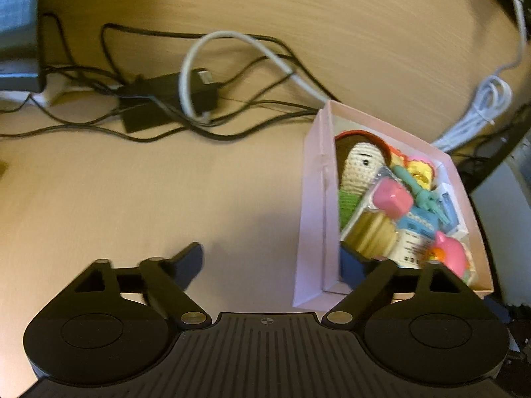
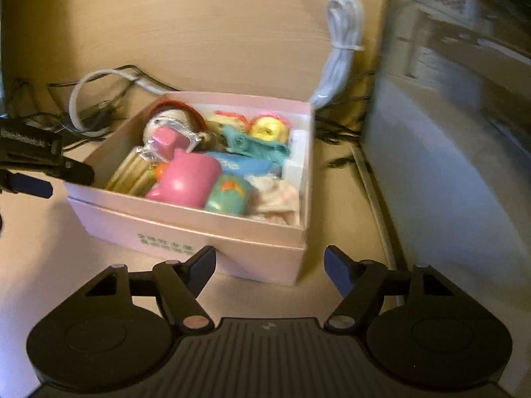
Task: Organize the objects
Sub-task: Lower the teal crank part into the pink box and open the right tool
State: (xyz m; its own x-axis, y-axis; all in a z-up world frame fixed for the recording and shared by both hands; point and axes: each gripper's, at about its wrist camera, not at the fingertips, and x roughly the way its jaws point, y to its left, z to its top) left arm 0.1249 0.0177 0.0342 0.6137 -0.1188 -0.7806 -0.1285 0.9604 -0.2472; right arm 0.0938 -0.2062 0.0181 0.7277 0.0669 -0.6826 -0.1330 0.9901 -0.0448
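Right wrist view is showing the pink box (image 2: pixel 212 232) sitting on the bench (image 2: pixel 232 39), just ahead of the right tongs (image 2: pixel 270 267), which are spread wide and holding nothing. The left tongs (image 1: pixel 275 262) are also gaping wide; their right finger is reaching over the box's near wall while the left finger is hanging outside it, so they are straddling that wall without gripping.

Judging by this, the box is already packed, and the step in hand is probably steadying or shifting it. Doing that well means closing squarely on a wall, not on the contents, and keeping the box level.

Inside, the box is brimming: a crocheted doll (image 1: pixel 356 169) at the far end, a pink toy (image 2: pixel 189 180) near the front, a teal cup (image 2: pixel 227 197) beside it. Black cables (image 1: pixel 159 99) are lying tangled beyond the box.
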